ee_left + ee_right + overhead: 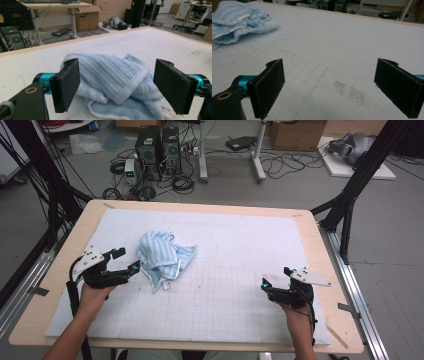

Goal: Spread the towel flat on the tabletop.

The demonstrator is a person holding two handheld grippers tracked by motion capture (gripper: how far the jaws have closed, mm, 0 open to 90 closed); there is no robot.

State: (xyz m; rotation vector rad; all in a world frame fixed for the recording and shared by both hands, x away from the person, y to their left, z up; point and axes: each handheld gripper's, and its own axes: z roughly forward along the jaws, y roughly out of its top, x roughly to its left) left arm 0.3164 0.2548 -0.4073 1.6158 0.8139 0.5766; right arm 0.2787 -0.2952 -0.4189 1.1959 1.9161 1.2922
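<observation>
Crumpled light-blue ribbed terry towel with white edging (pixel 162 257), lying left of centre on the white gridded desk mat (pixel 240 290). Left gripper (pixel 127 261) just beside its left edge, fingers (pixel 67 83) spread wide, towel ahead between them, untouched. Right gripper (pixel 275 281) well apart, fingers (pixel 268 86) released over bare mat.

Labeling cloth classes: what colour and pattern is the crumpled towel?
Light blue towel, ribbed stripes, white edging; clearest in left gripper view.
</observation>
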